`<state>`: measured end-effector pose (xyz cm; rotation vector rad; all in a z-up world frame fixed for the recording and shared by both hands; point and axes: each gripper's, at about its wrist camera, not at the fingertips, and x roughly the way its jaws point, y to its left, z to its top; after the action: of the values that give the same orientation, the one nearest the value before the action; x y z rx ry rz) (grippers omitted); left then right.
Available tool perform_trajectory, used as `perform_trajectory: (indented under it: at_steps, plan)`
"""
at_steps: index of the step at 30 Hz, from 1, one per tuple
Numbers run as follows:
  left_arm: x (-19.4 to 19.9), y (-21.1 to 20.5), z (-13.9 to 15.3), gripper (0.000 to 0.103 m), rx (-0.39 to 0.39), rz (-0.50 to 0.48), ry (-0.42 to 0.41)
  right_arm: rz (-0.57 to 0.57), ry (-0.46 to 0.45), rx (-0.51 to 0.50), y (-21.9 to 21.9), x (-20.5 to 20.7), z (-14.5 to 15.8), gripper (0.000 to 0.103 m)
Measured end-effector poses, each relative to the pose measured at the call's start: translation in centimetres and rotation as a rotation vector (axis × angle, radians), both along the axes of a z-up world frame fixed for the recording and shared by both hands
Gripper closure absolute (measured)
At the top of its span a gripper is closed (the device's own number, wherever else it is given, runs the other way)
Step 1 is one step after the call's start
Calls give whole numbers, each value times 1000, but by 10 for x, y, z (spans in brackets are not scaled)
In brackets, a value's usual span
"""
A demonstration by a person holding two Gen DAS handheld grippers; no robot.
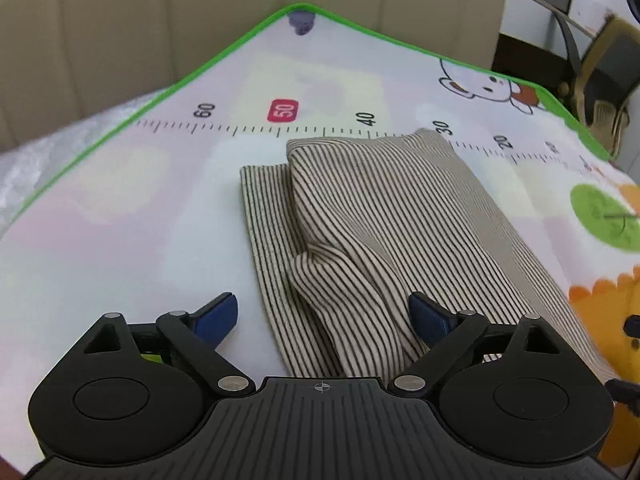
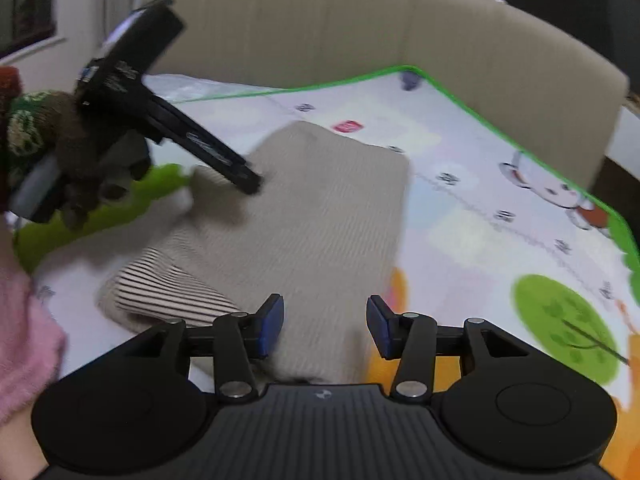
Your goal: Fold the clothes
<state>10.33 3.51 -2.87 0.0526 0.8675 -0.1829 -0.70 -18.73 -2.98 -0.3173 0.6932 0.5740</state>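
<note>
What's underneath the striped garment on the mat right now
The striped garment lies folded on the cartoon play mat, whose printed ruler disappears behind its far edge. A lower striped layer peeks out at left. Anything between the layers is covered.

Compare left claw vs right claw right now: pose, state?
The left claw is spread wide, straddling a raised ridge of the striped garment; the right claw is open more narrowly. The left view is sharp, the right view motion-blurred. Both are open, gripping nothing, over the garment on the play mat.
</note>
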Motion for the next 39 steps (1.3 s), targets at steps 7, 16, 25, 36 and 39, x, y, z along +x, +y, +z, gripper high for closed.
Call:
perform_trajectory:
  at_steps: [7, 16, 25, 36, 39]
  plan:
    - [-8, -9, -1, 7, 40, -28, 9, -48, 163, 56, 3, 22, -26, 55]
    - [-23, 3, 7, 5, 18, 58, 16, 56, 72, 61, 20, -2, -2, 54]
    - [-52, -10, 22, 0, 69, 17, -50, 85, 91, 8, 30, -7, -26, 49]
    - [-40, 22, 38, 0, 4, -21, -85, 380, -31, -177, 50, -48, -20, 31]
    - [-50, 14, 41, 0, 63, -132, -122, 449, -110, -305, 63, -57, -36, 28]
